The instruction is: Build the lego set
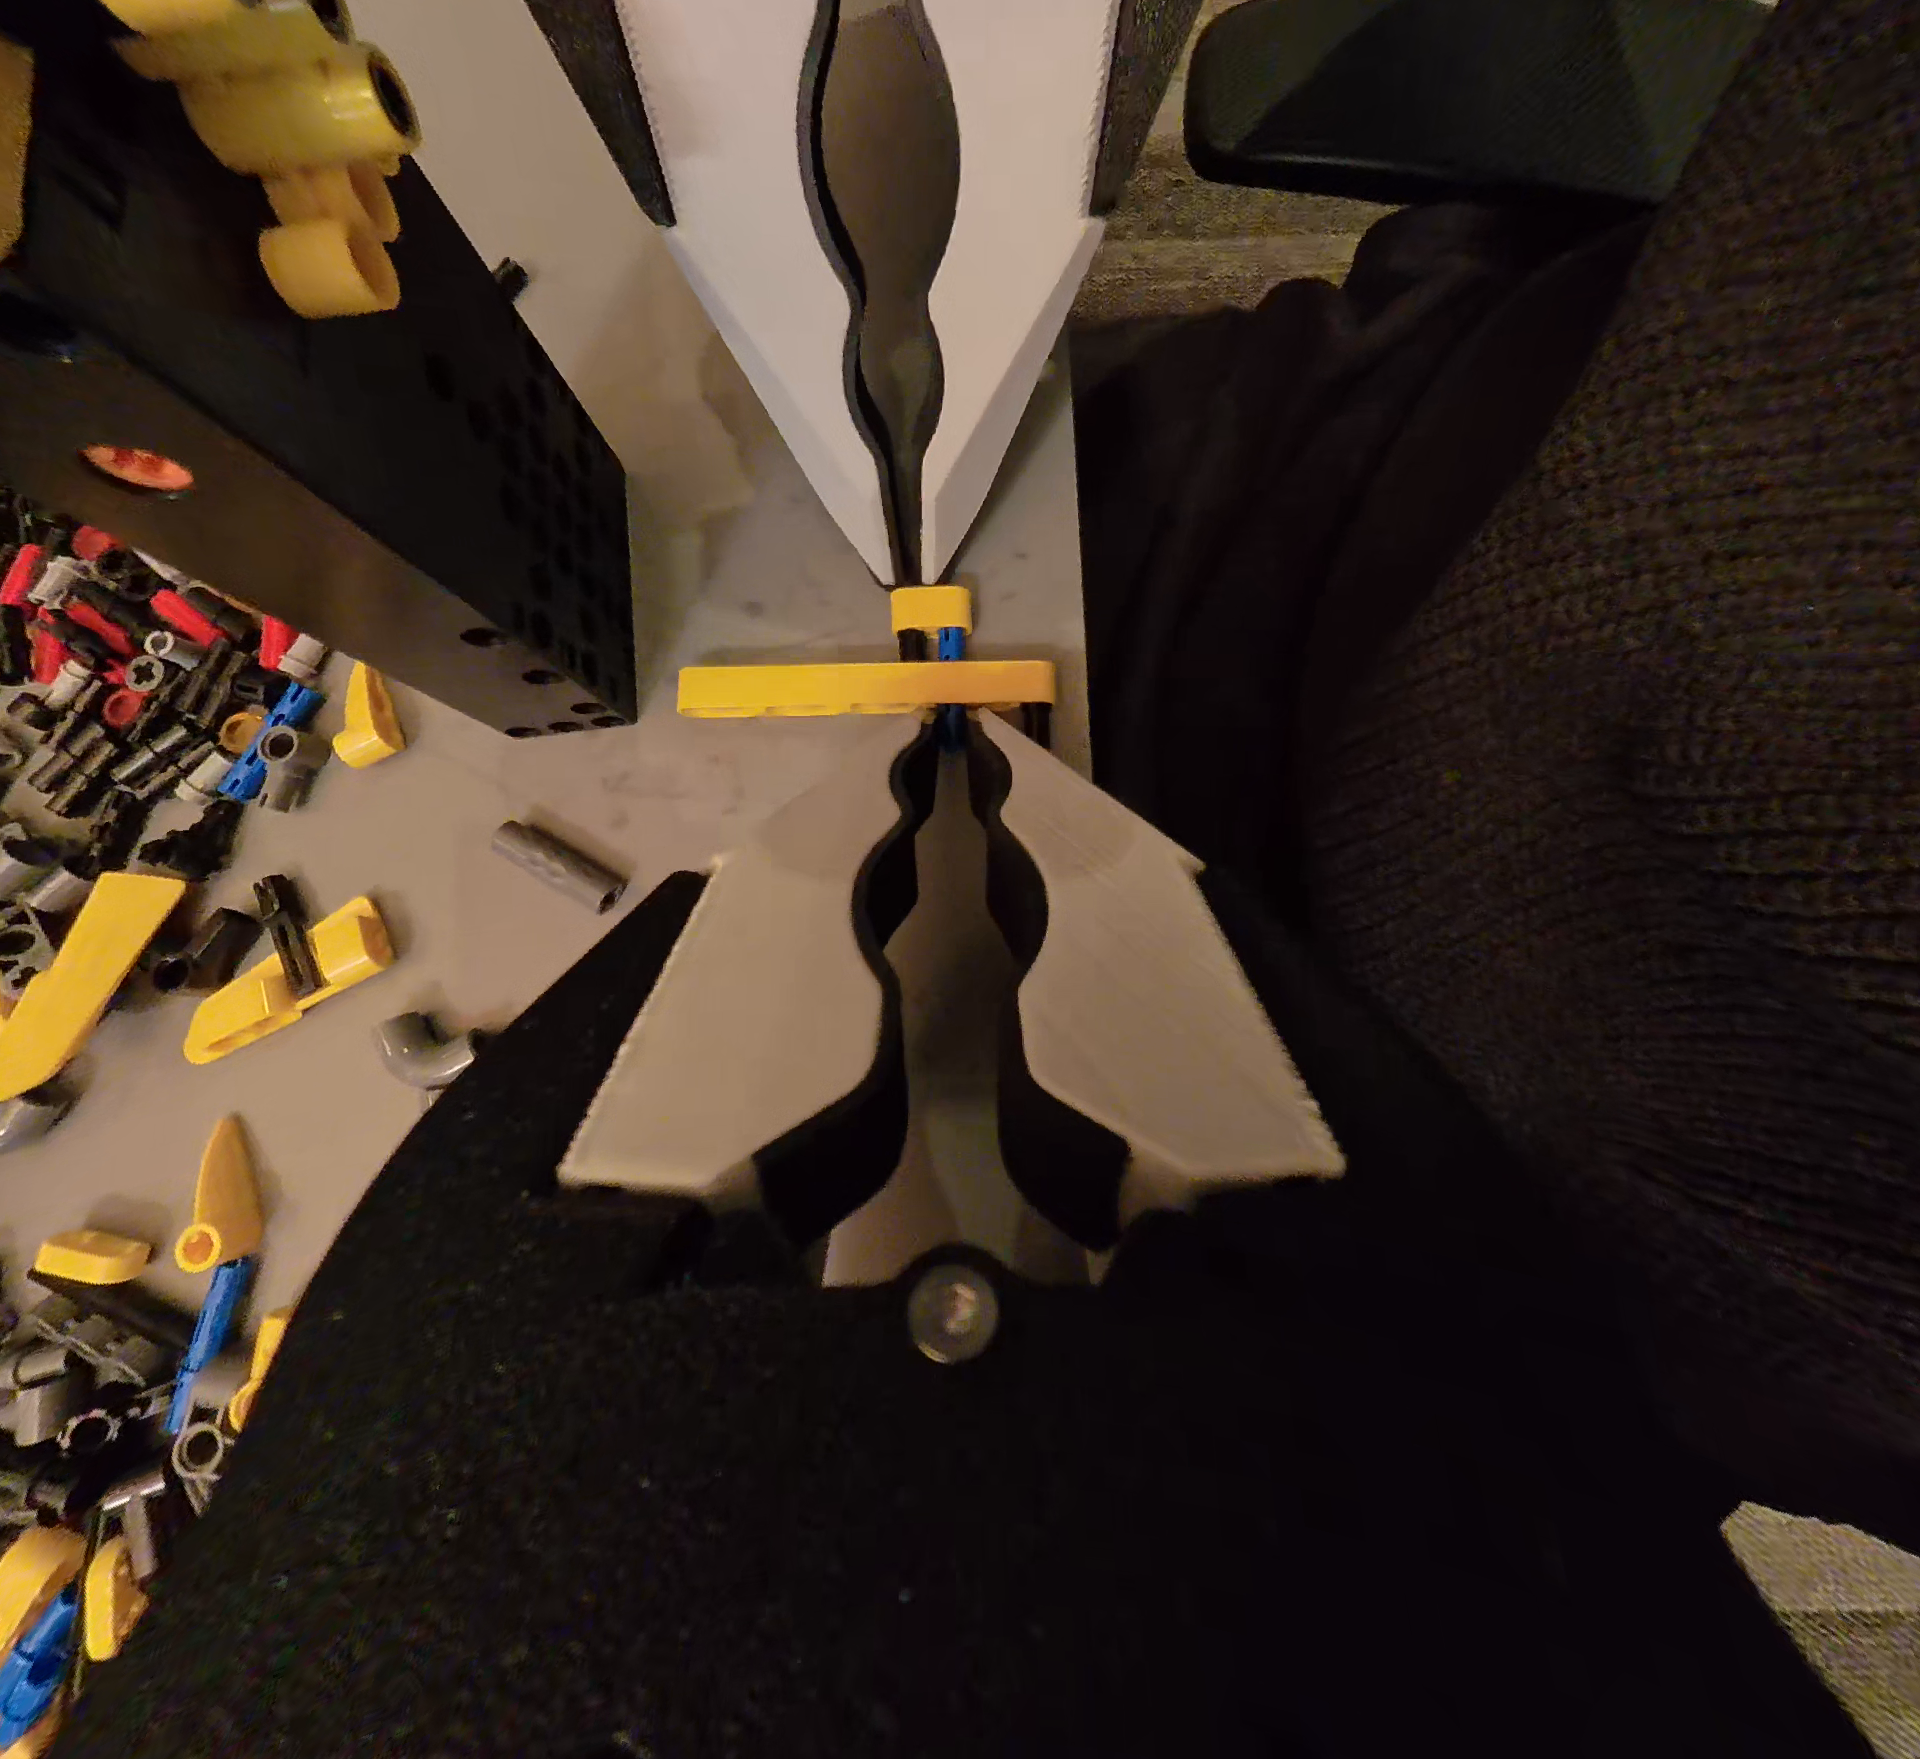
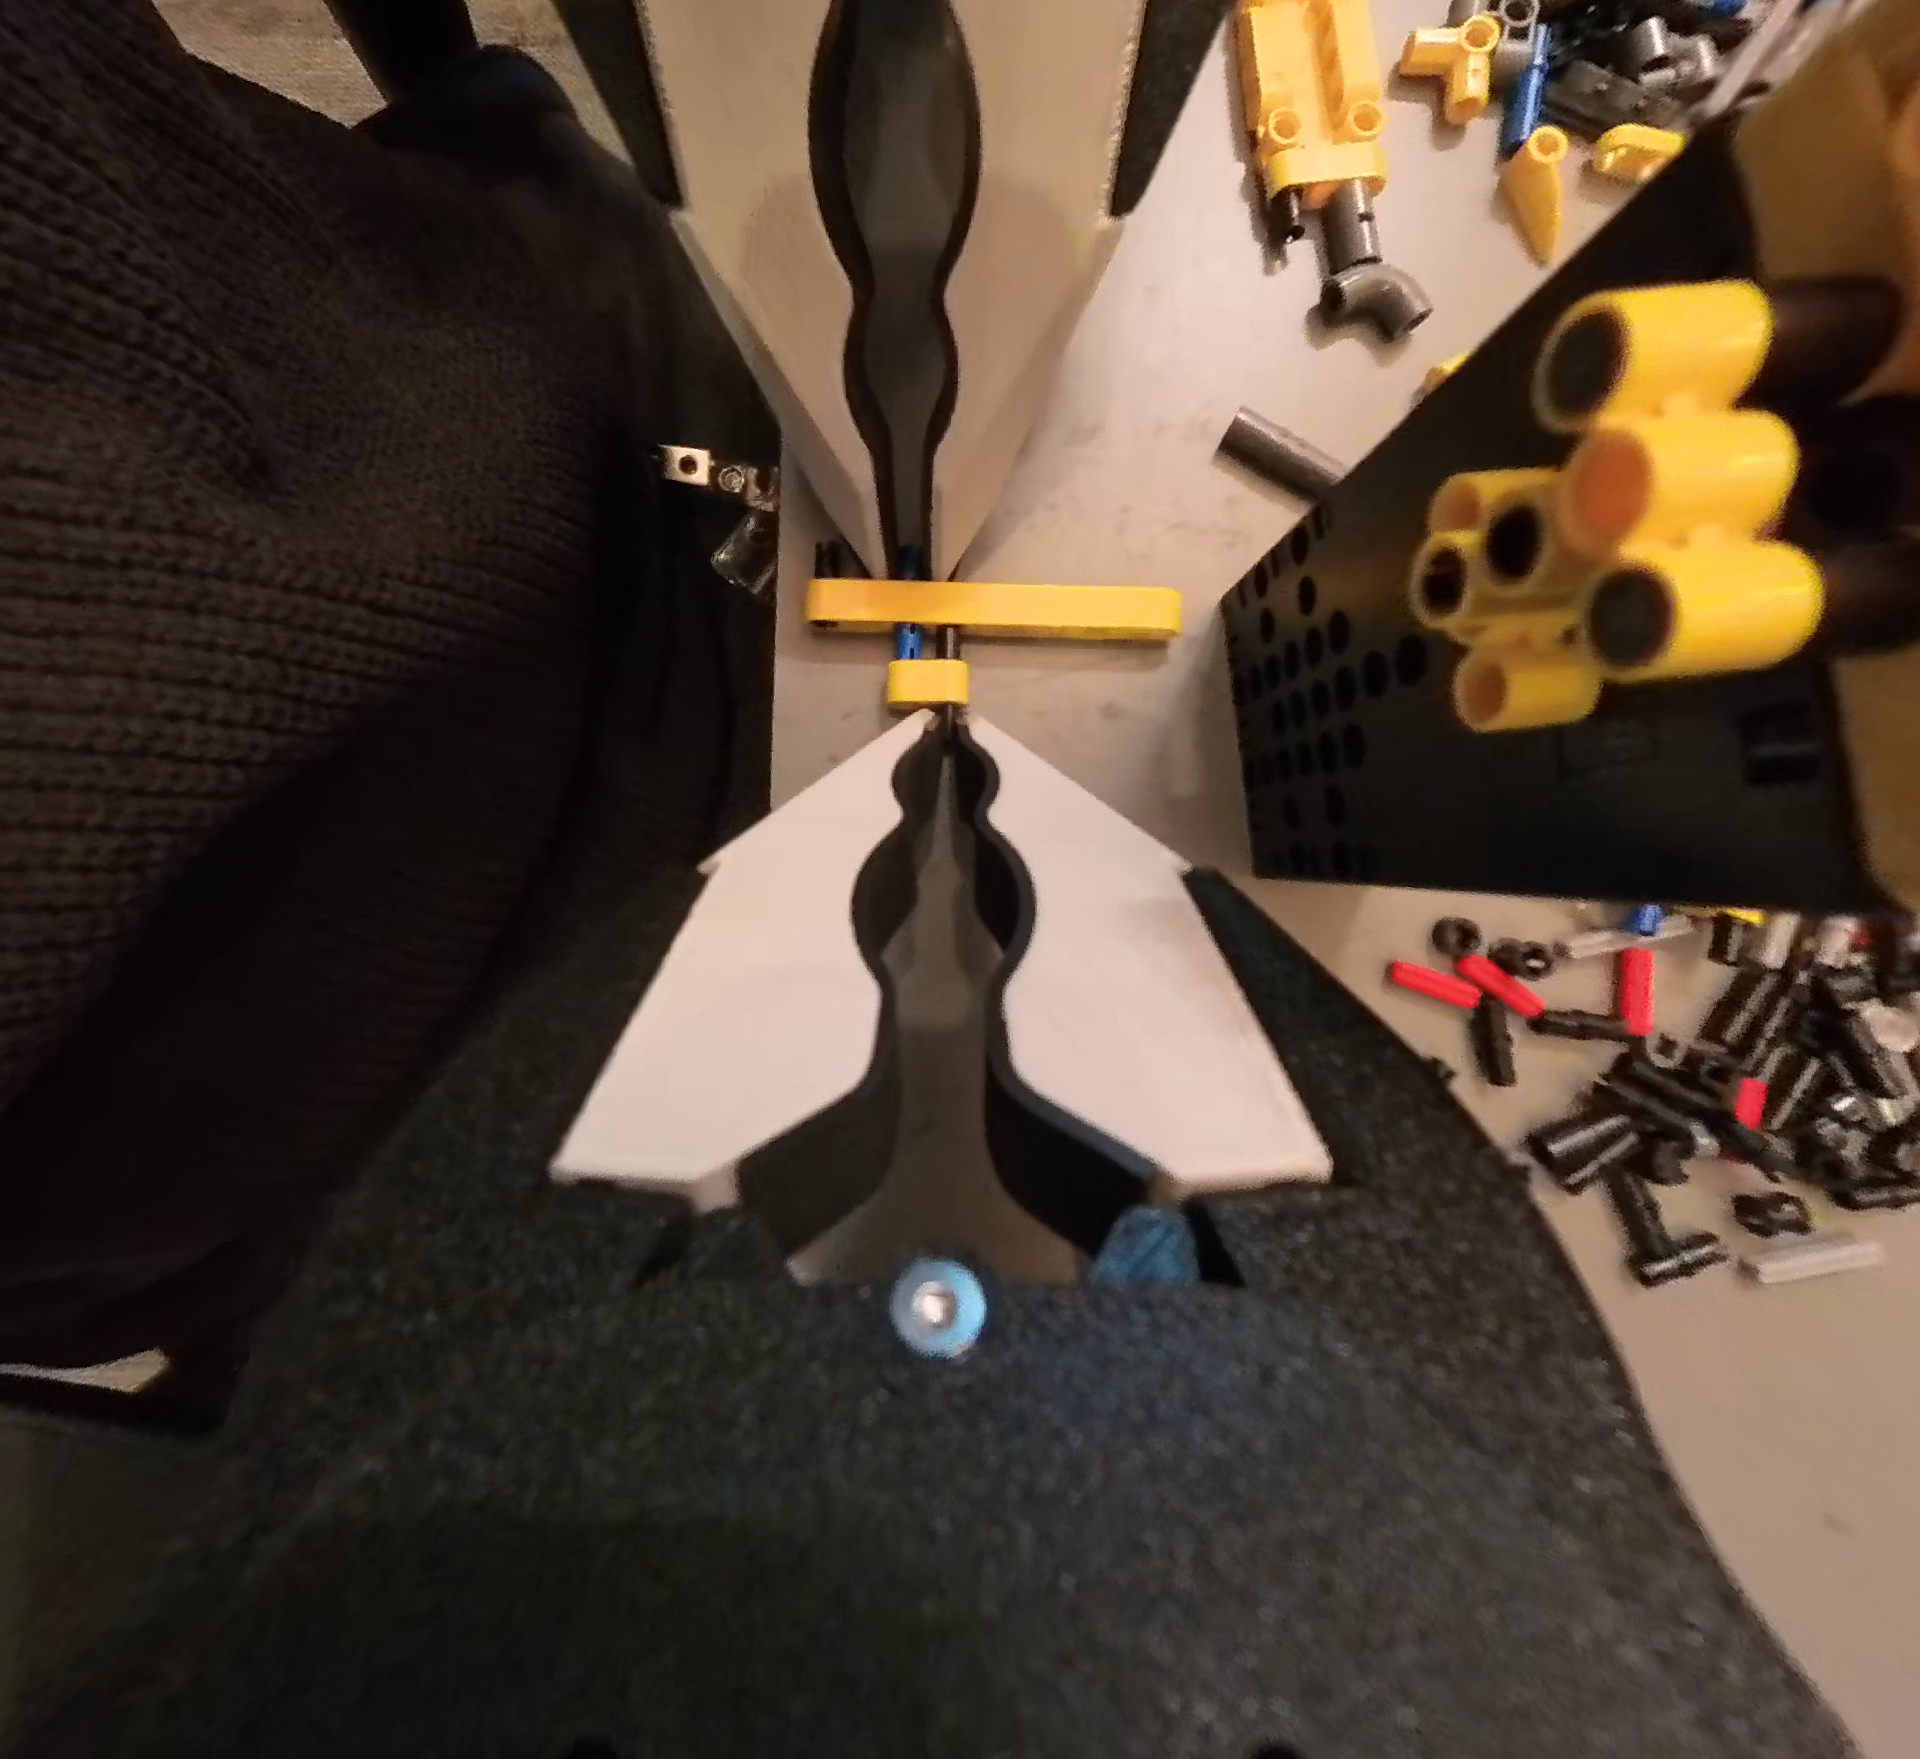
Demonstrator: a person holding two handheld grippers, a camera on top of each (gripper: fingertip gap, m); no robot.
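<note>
A long yellow beam (image 1: 810,686) (image 2: 1039,611) hangs in the air between my two grippers, above the grey table's edge. A blue pin (image 1: 950,644) (image 2: 906,639) and a black pin join it to a small yellow piece (image 1: 932,608) (image 2: 928,683). My left gripper (image 1: 951,724) is shut on the blue pin's end behind the beam; it shows from above in the right wrist view (image 2: 909,554). My right gripper (image 2: 940,722) is shut on the small yellow piece at a black pin end; it shows from above in the left wrist view (image 1: 914,579).
A black perforated box (image 1: 364,504) (image 2: 1455,753) stands on the grey table (image 1: 582,774), with a yellow connector cluster (image 1: 239,47) (image 2: 1621,504) above it. Loose yellow, black, red and blue parts (image 1: 125,691) (image 2: 1714,1107) lie around. A grey tube (image 1: 556,862) lies nearby. A person's dark knitted clothing (image 1: 1558,722) (image 2: 260,566) fills one side. My two grippers' fingertips are within a few centimetres of each other.
</note>
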